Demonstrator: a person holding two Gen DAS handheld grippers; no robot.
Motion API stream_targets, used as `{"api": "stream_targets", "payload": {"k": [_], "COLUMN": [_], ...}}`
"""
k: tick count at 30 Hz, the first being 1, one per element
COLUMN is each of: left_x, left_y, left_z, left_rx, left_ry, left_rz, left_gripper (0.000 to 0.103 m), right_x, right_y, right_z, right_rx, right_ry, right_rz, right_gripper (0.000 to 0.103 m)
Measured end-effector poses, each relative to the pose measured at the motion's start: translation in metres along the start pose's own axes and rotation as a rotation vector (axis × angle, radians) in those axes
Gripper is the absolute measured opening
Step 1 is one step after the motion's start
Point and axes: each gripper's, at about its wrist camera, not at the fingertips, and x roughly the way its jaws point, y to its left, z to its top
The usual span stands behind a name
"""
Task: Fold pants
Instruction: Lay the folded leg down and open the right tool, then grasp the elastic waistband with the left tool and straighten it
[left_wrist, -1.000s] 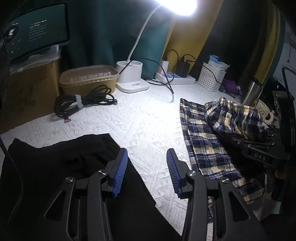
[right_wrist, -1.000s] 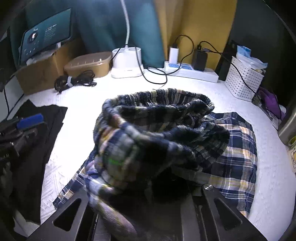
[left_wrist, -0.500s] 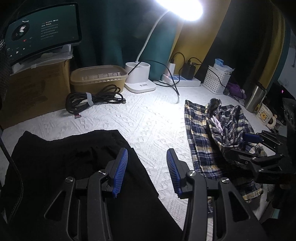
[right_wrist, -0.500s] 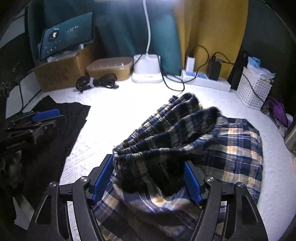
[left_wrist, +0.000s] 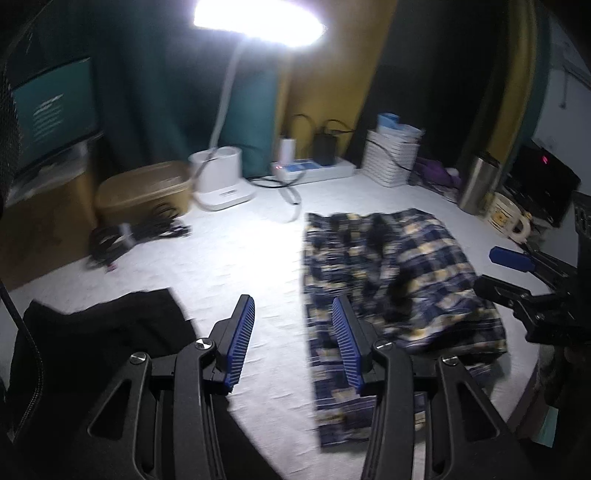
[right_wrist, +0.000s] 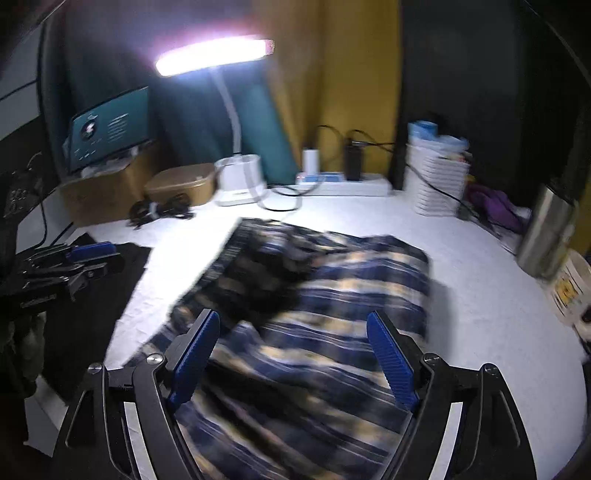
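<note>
Under the right gripper (right_wrist: 291, 354), whose jaws are opening with nothing pinched, the blue and yellow checked pants (right_wrist: 325, 295) lie folded on the white table cover (right_wrist: 480, 280). The left gripper (left_wrist: 291, 339) hangs partly open and empty, with bare cover between the pants and a black cloth (left_wrist: 92, 332).

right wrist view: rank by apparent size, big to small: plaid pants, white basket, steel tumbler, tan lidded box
1. plaid pants, by far the largest.
2. white basket.
3. steel tumbler and tan lidded box: look about alike, so unranked. The tumbler sits nearer the camera at the warped fisheye edge, which inflates it.
</note>
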Motion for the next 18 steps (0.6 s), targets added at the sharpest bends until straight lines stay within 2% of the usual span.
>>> {"api": "stream_targets", "payload": {"k": [2, 4, 11, 14, 18], "left_x": [0.004, 0.01, 0.035, 0.049, 0.06], "left_y": [-0.014, -0.03, -0.067, -0.076, -0.077], "left_z": [0.004, 0.008, 0.009, 0.004, -0.002], "left_rx": [0.026, 0.051, 0.138, 0.176, 0.182], "left_ry": [0.002, 0.005, 0.056, 0.09, 0.107], "left_rz": [-0.012, -0.031, -0.047, -0.033, -0.051], "left_gripper": [0.053, 0.056, 0.056, 0.056, 0.056], "right_x": [-0.004, -0.007, -0.003, 0.003, 0.01], "right_y": [-0.017, -0.037, -0.087, -0.095, -0.088], "right_z": [-0.006, -0.013, -0.047, -0.06, -0.074], "right_rx": [0.029, 0.068, 0.177, 0.206, 0.206], "right_ry": [-0.002, -0.001, 0.062, 0.089, 0.107], "right_rz": [-0.02, -0.046, -0.082, -0.072, -0.031], "right_gripper": [0.083, 0.083, 0.083, 0.083, 0.083]}}
